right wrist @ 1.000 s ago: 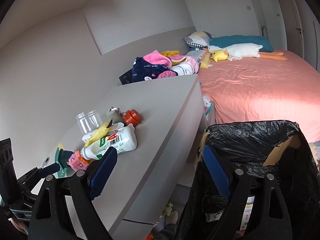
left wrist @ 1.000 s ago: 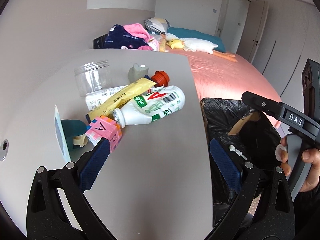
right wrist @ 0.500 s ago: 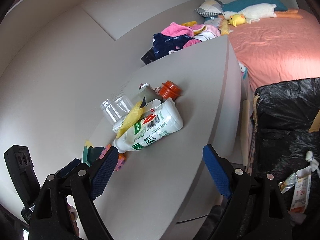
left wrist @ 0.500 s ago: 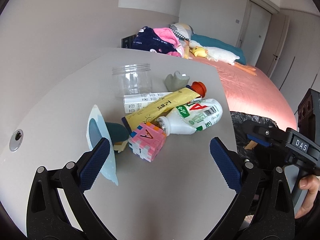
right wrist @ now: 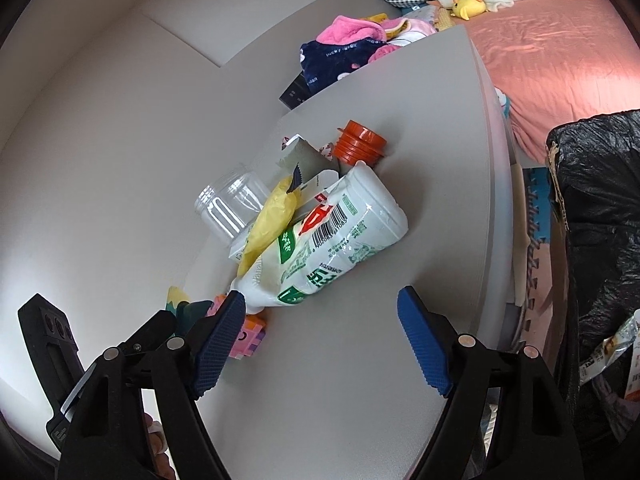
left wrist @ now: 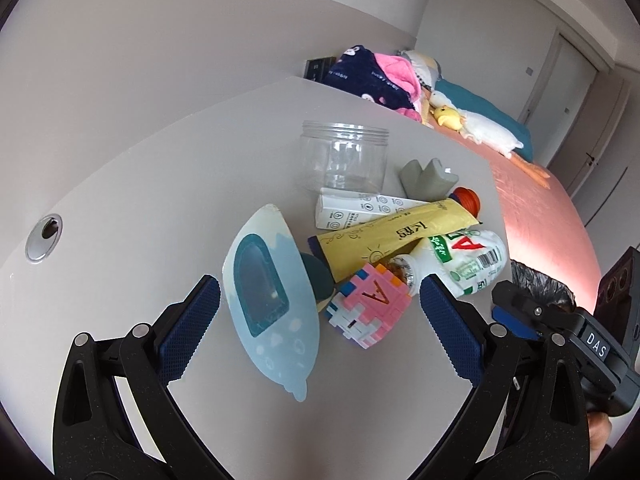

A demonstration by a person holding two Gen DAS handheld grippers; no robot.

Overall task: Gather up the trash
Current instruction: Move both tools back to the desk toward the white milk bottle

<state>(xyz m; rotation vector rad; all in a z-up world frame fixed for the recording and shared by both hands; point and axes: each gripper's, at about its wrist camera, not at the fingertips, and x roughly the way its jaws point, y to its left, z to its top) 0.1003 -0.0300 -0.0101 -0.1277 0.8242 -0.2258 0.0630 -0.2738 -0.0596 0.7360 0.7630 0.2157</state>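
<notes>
Both our left tongs [left wrist: 320, 316] and right tongs [right wrist: 320, 340] gape wide, empty. Trash pile incl. milk bottle [right wrist: 332, 236] sits on worktop [right wrist: 360, 380] at 12 o'clock; black bag [right wrist: 600, 208] at 3 holds some wrappers. Most left.

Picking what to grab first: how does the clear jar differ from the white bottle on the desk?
The clear jar stands upright, see-through and unlabelled; the white bottle lies on its side, opaque, with a printed label and barcode. The jar stands apart; the bottle lies under the yellow packet. Both are uncapped.
</notes>
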